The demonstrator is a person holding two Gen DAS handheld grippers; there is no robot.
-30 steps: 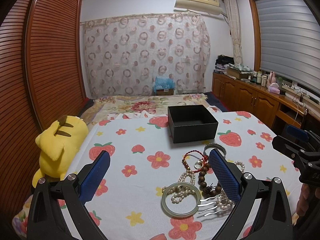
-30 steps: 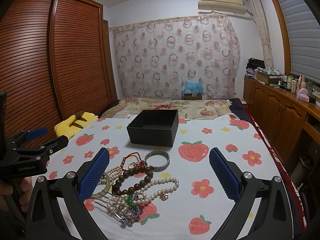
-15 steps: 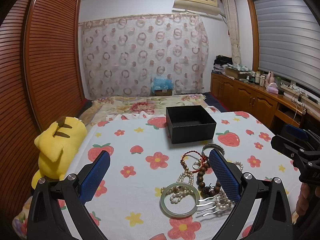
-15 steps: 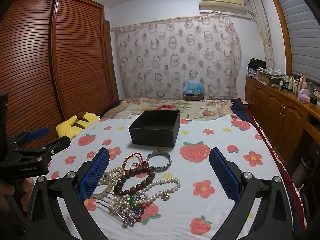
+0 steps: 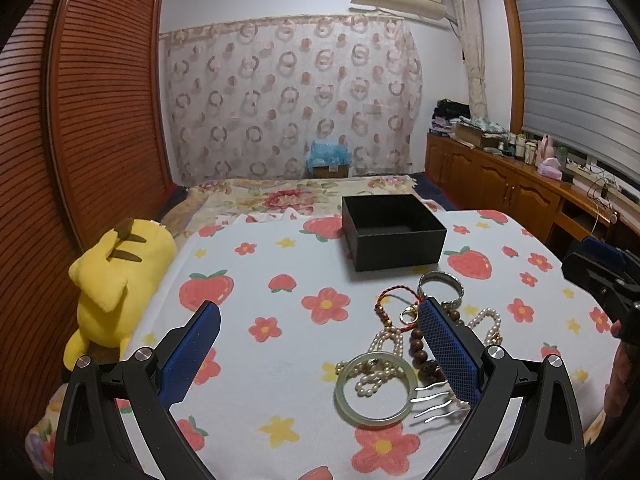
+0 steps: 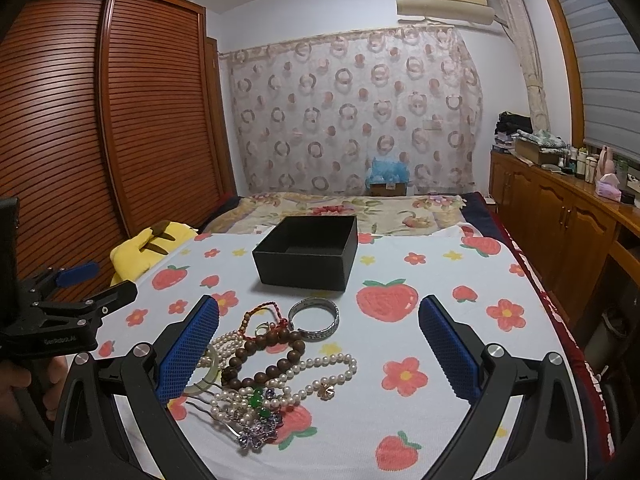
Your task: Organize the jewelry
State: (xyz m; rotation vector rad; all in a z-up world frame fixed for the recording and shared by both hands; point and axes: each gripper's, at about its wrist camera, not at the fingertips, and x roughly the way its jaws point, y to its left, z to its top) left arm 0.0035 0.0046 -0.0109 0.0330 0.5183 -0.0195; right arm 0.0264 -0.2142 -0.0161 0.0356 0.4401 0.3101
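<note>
2 grippers, left gripper [image 5: 320, 344] and right gripper [image 6: 319, 338], hover with jaws spread and empty, barely shifted over the last second, so the jewelry pile [image 6: 272, 356] still lies on the bedspread [image 6: 440, 320] before the empty black box [image 6: 308, 252].

Black frames, blue ribbed fingers [image 6: 188, 354]

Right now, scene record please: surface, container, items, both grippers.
surface: bed cover printed with strawberries and flowers
container: black box, open, looks empty, behind the pile
items: green bangle, silver bangle, wooden bead bracelet, pearl strand, red cord, hair comb, all heaped together
left gripper: open, holding nothing
right gripper: open, holding nothing
off-task: yellow plush at the bed's left edge
</note>
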